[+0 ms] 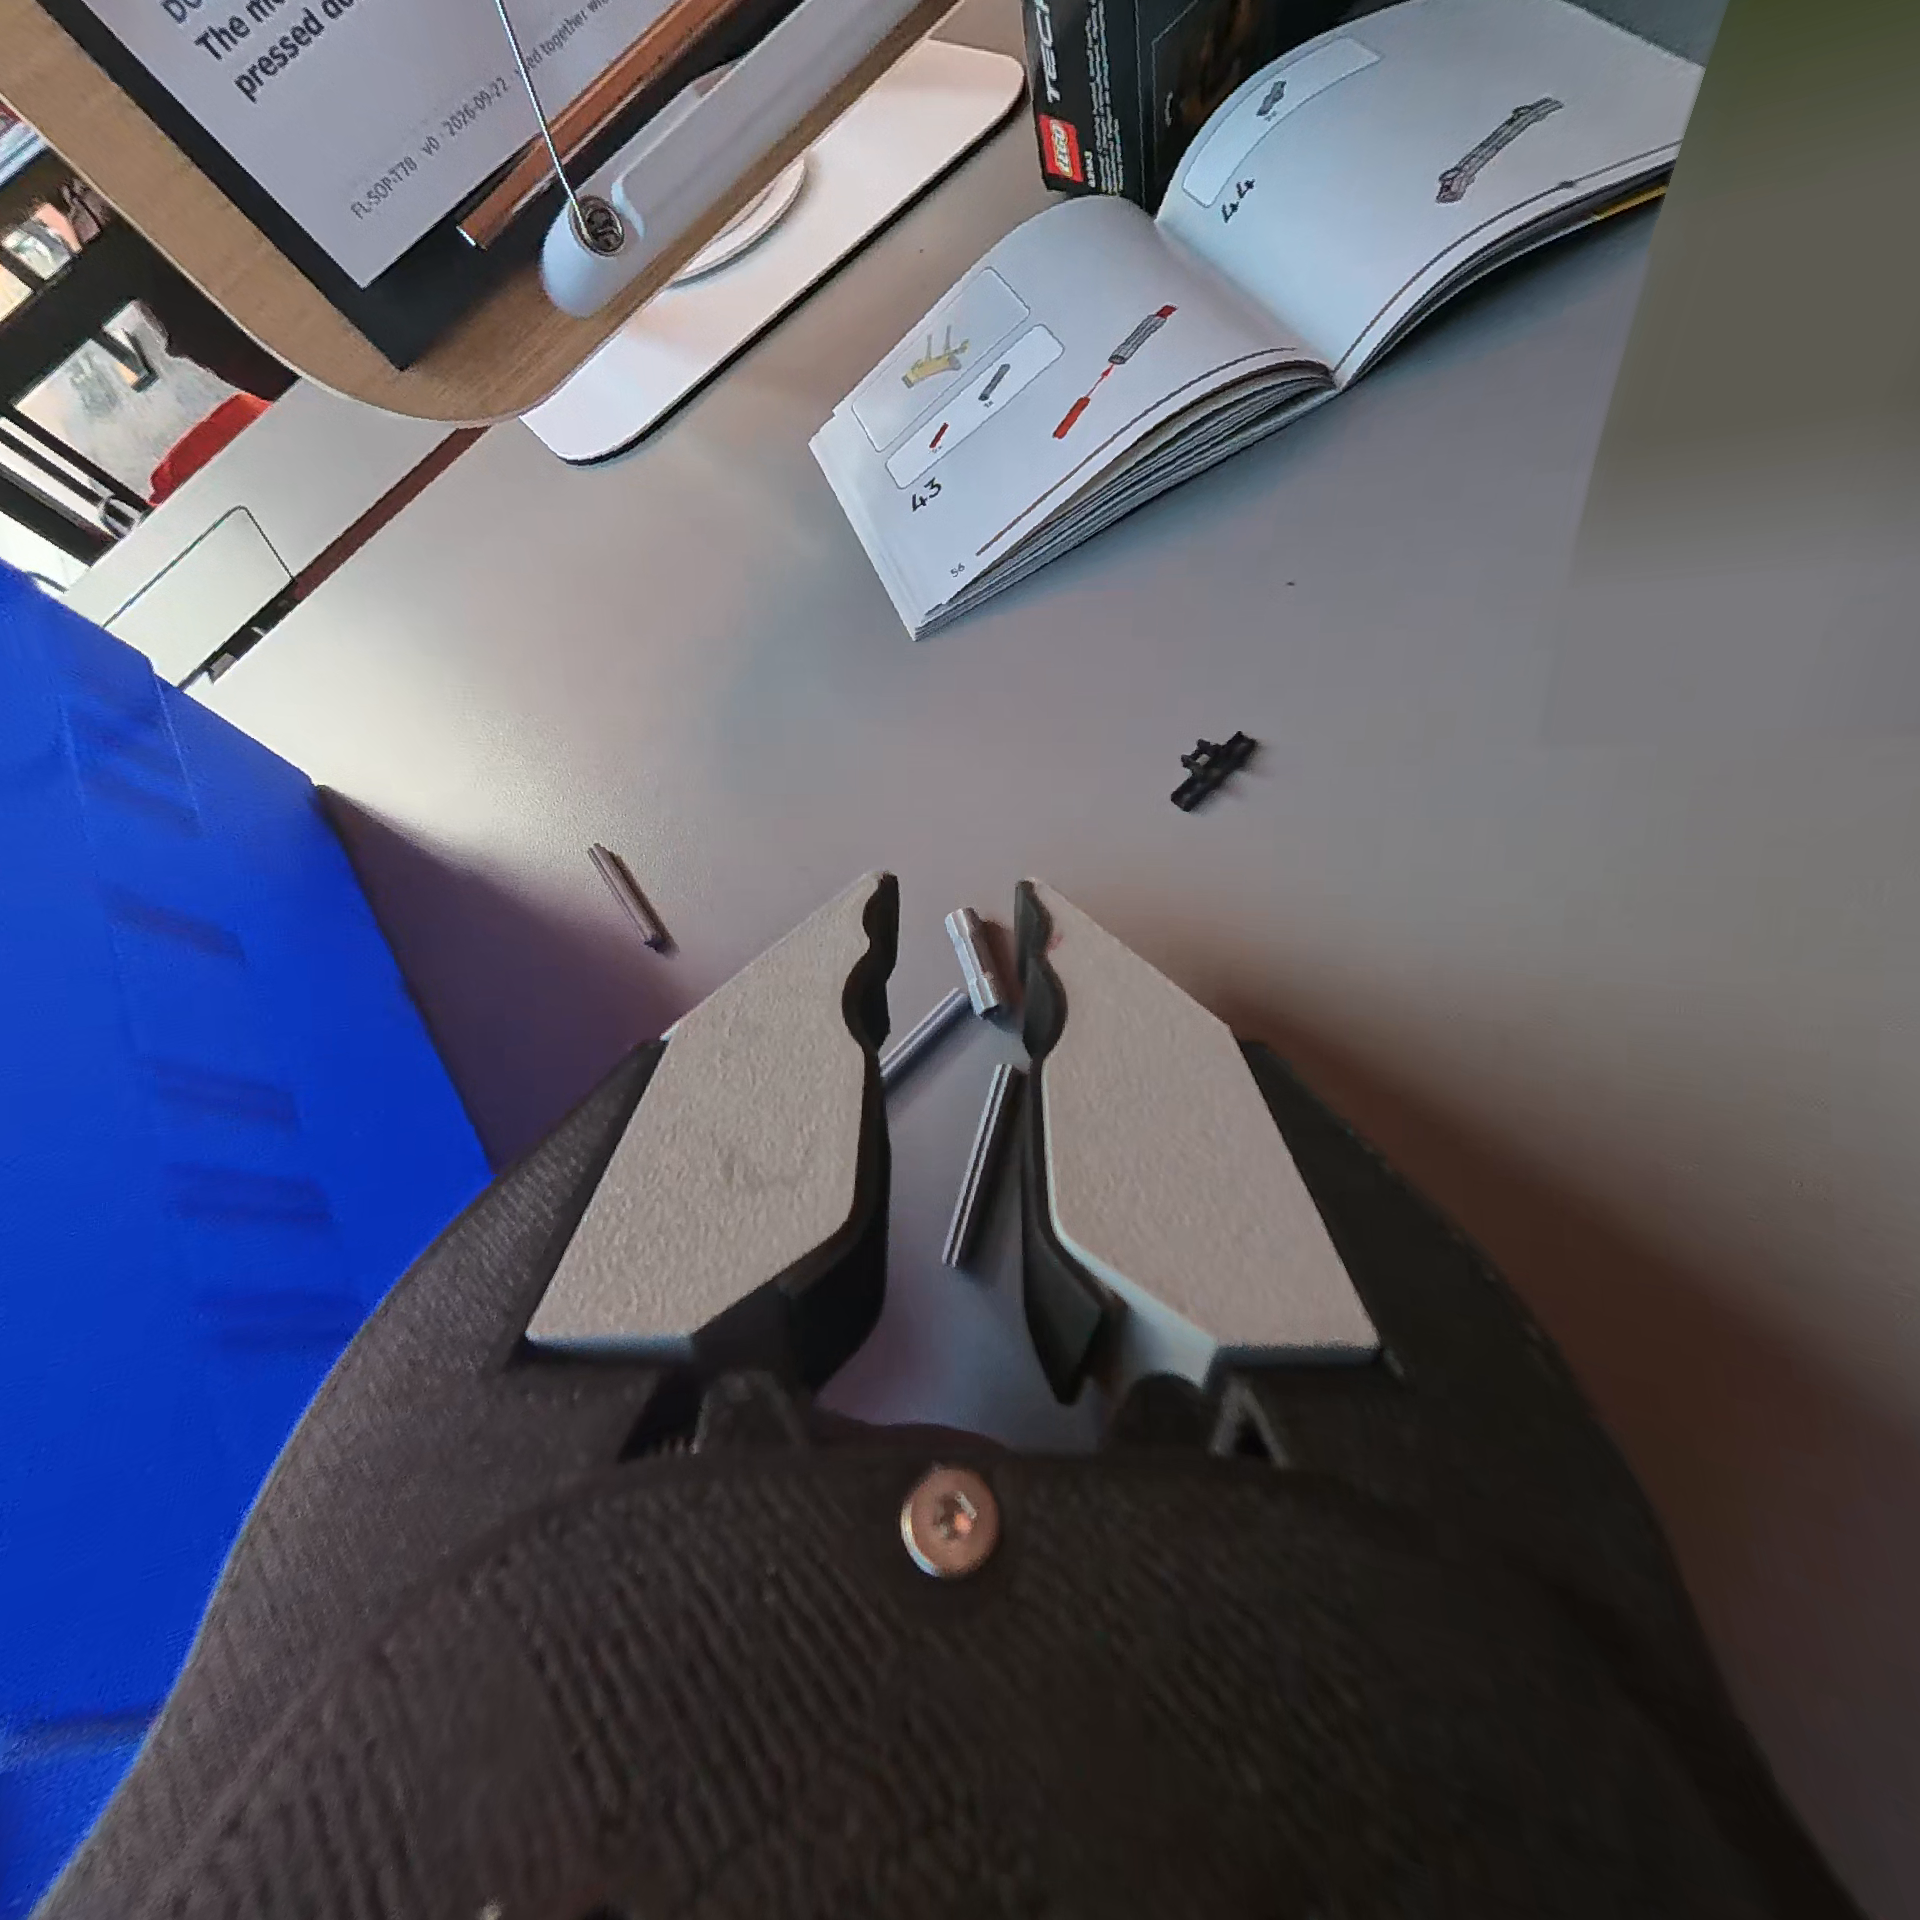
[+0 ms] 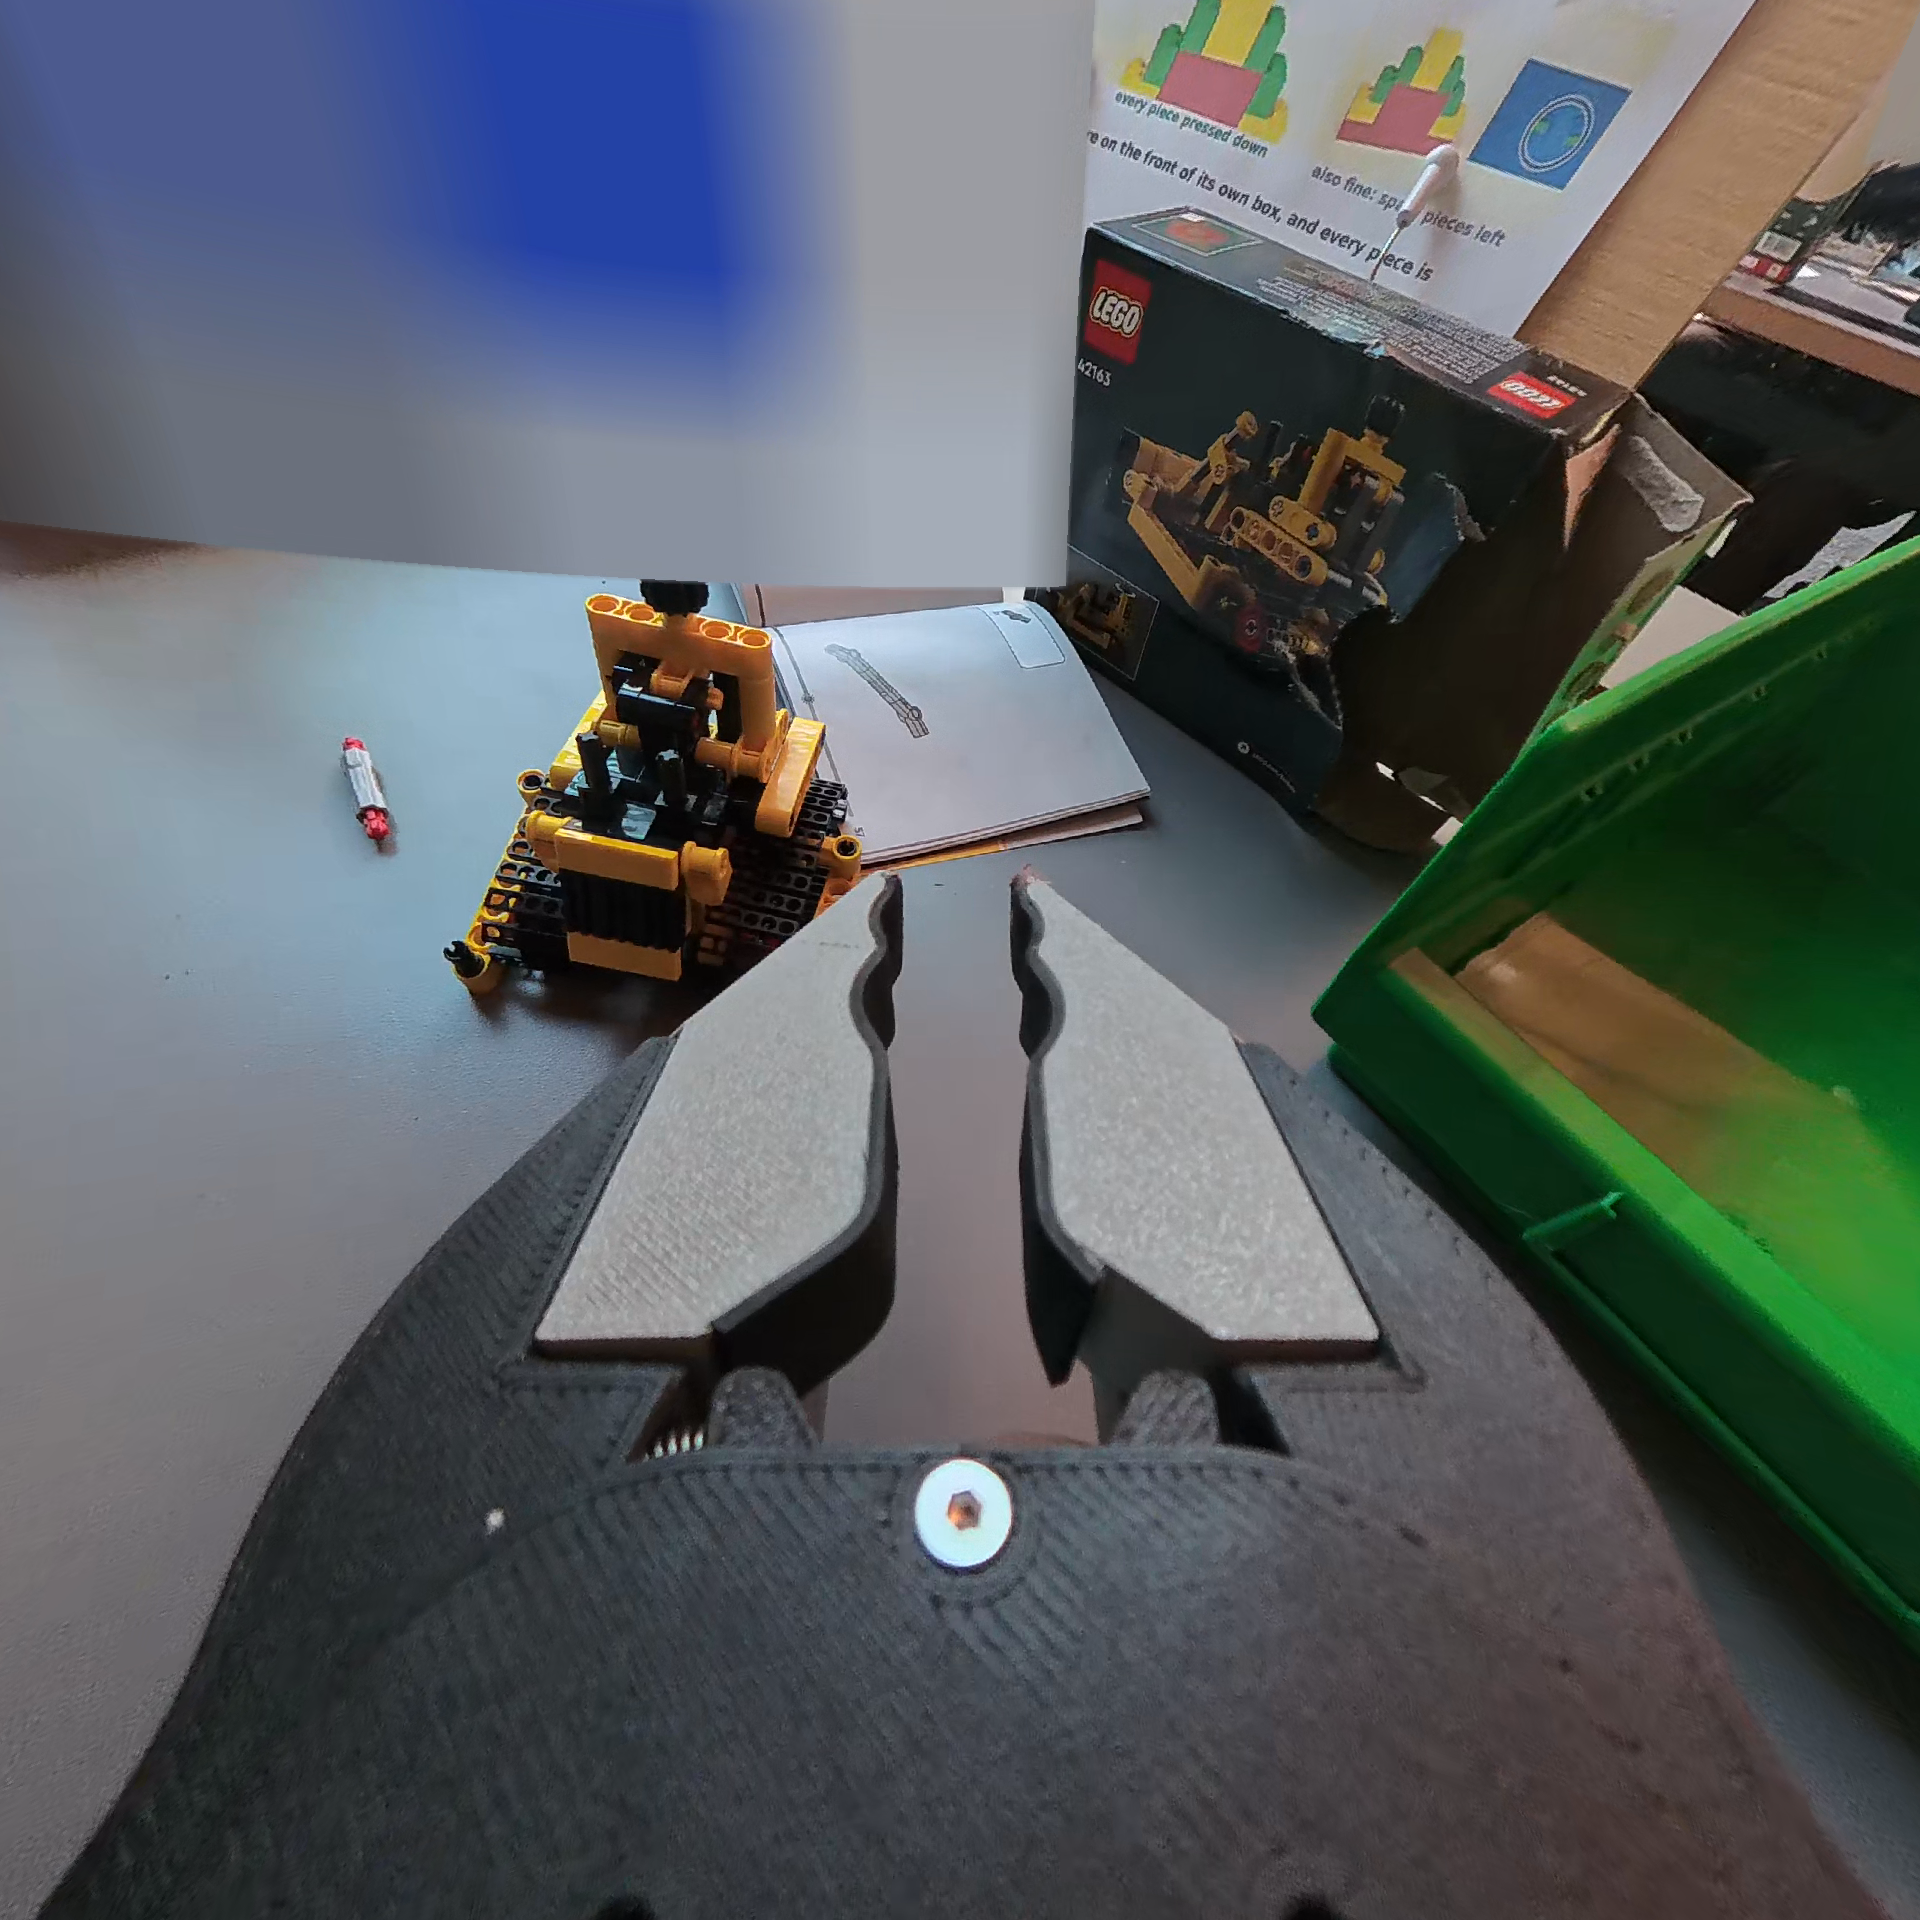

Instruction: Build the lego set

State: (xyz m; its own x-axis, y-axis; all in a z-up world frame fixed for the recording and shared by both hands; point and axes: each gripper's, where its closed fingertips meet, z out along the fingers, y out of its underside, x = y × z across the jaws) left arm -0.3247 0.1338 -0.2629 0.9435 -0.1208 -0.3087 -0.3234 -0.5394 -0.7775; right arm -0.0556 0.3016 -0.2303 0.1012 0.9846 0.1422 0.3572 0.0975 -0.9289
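In the left wrist view my left gripper (image 1: 956, 894) is open, low over the grey table. A small light grey connector (image 1: 975, 961) lies between the fingertips, close to the right finger. A grey axle (image 1: 982, 1164) lies farther back between the fingers, and another axle (image 1: 920, 1034) pokes from under the left finger. A third axle (image 1: 629, 896) and a black link piece (image 1: 1214, 771) lie apart. In the right wrist view my right gripper (image 2: 954, 888) is open and empty. The yellow and black bulldozer build (image 2: 665, 800) stands just ahead to its left. A grey sleeve on a red axle (image 2: 366, 792) lies farther left.
An open instruction booklet (image 1: 1195, 343) lies ahead of the left gripper, also in the right wrist view (image 2: 956, 727). The dark set box (image 2: 1309, 520) stands behind it. A green bin (image 2: 1662, 987) is close on the right. A stand with a printed sheet (image 1: 665, 208) is at the back left. There is about 35 cm between the tips of the two grippers. The black link piece (image 1: 1214, 771) is about 5 cm from my left fingertips.
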